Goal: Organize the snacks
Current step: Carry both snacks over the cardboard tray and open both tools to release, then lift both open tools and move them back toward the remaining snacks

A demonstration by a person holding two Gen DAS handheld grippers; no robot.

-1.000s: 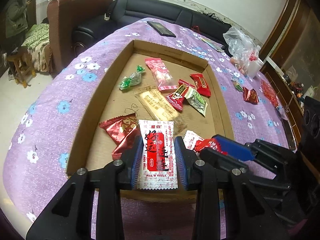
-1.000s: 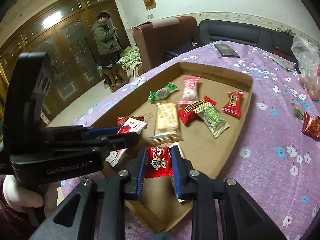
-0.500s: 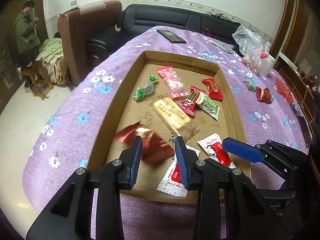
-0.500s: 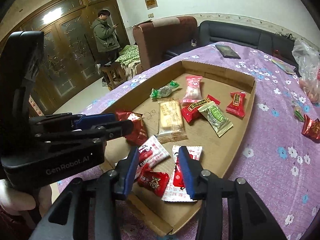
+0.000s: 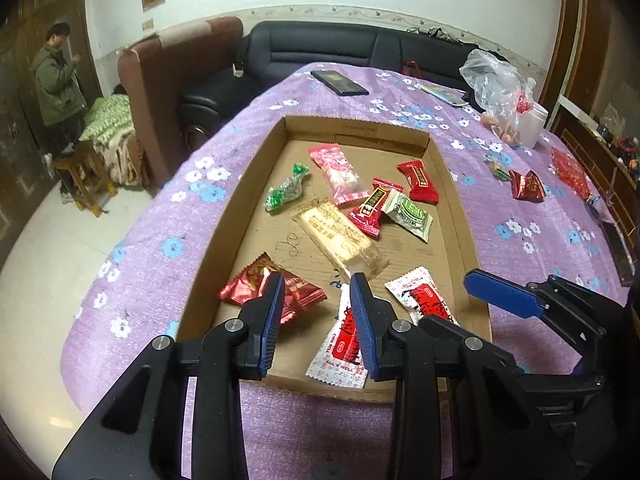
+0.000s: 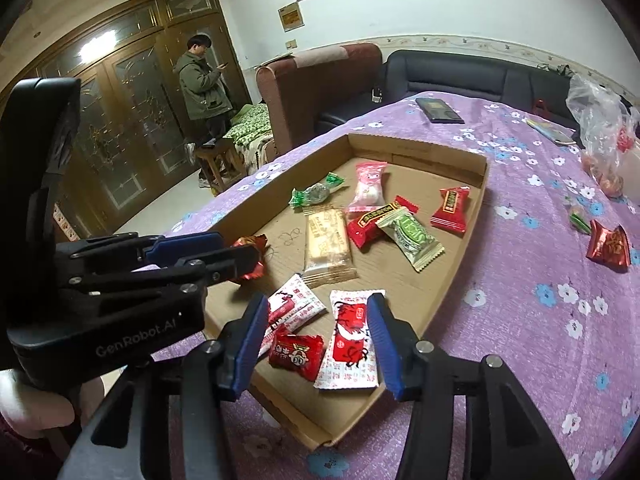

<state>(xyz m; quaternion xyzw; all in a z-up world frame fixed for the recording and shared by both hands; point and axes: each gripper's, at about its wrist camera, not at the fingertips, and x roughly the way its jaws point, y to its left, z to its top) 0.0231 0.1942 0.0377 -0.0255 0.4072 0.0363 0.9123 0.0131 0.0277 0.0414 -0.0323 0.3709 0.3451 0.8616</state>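
Note:
A shallow cardboard tray point(image 5: 212, 248) lies on the purple flowered tablecloth with several wrapped snacks in it. My left gripper point(image 5: 318, 300) hovers over the tray's near end, open, with nothing between its fingers. A white and red packet point(image 5: 340, 352) lies just below it, and a red foil packet point(image 5: 256, 284) lies to its left. My right gripper point(image 6: 318, 320) hangs over the tray's near corner; its jaws are opening and hold nothing. Below them lie a small red packet point(image 6: 296, 354) and a second white and red packet point(image 6: 350, 344). The left gripper point(image 6: 240, 252) shows at the left of the right wrist view.
Loose snacks lie on the cloth right of the tray, among them a red foil packet point(image 5: 528, 186). A clear plastic bag point(image 5: 496, 84) and a black phone point(image 5: 340, 82) sit at the far end. Sofas stand behind, and a person point(image 5: 56, 80) stands at the far left.
The white and red packet left my left gripper's jaws and now lies in the tray; that gripper rose and drew back. My right gripper's jaws opened, and the small red packet dropped into the tray.

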